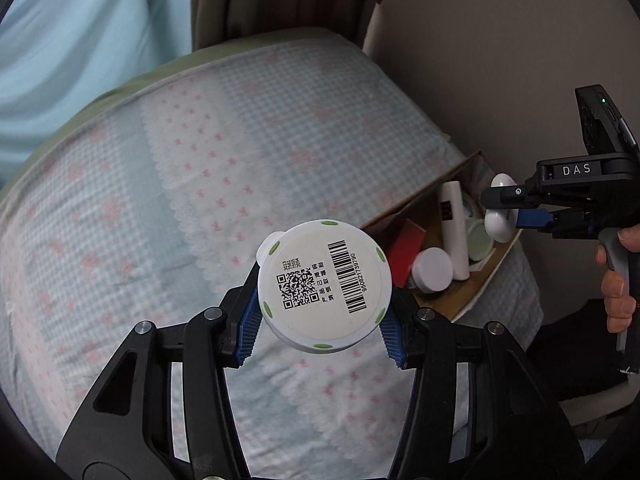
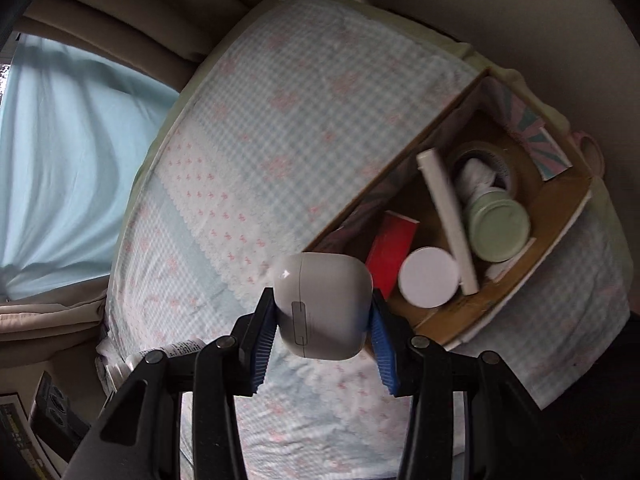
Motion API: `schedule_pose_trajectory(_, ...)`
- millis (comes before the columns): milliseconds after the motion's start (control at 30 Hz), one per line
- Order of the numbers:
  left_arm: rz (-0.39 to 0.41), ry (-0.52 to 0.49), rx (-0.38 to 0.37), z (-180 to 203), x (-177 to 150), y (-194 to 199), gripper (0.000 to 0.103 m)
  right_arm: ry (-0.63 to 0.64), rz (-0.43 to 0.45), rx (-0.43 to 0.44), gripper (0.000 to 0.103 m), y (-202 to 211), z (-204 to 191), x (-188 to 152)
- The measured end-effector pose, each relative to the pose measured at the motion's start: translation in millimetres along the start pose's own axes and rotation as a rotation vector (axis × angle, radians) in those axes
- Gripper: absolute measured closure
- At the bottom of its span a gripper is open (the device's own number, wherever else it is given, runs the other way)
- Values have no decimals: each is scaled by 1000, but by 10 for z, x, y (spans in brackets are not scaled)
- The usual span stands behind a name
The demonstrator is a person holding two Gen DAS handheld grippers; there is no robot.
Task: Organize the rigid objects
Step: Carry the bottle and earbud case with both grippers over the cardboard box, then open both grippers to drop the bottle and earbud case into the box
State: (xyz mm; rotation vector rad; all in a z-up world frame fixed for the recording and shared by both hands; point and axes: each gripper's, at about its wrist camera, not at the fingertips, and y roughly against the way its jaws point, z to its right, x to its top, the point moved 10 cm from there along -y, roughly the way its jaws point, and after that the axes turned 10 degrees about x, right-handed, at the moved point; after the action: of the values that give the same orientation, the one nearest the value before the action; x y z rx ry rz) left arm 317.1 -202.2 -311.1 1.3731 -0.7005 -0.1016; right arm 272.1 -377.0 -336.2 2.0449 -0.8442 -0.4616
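My left gripper (image 1: pixel 324 312) is shut on a round white container (image 1: pixel 324 286) with green dots on its rim and a barcode and QR label facing the camera; it hangs above the bed. My right gripper (image 2: pixel 322 326) is shut on a smooth white rounded case (image 2: pixel 324 304), held in the air just left of the cardboard box (image 2: pixel 460 320). In the left wrist view the right gripper (image 1: pixel 496 210) shows at the right, over the cardboard box (image 1: pixel 452 304), with the white case (image 1: pixel 498 224) between its blue pads.
The box holds a red box (image 2: pixel 390 252), a white-lidded jar (image 2: pixel 430 278), a white tube (image 2: pixel 446 216), a green-lidded jar (image 2: pixel 498 230) and a tape roll (image 2: pixel 486 160). A checked blue-and-pink blanket (image 1: pixel 200 184) covers the bed. Curtains and a wall stand behind. A person's hand (image 1: pixel 616 280) grips the right handle.
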Motion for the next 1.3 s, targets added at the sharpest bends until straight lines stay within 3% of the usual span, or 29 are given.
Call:
schedule_pose_trajectory(267,-44,-34,-47,1032,90,-339,56,-34,-21,-13,62,425,933,291)
schedule_pose_trajectory(467,-96,-31,-57,1541,140,-782,56,-19,-62,-32,62,401,1481,558)
schedule_pose_trajectory(567,-127,-17,-54,1736,167,-1019,56,48,-87,-69,62,306,1659,713)
schedule_pose_trajectory(833,-184,1,-22,2012,351,-1640,56,375,-134,-192,62,-54,1842,994)
schedule_pose_trajectory(967,-172,-12,11,2037,418,-1751,56,498,-134,-221,62,-158,1856,1005)
schedule_pose_trajectory(1300,-160,-39,23,2063,492,-1850,55,613,-159,-290,62,-368,1871,989)
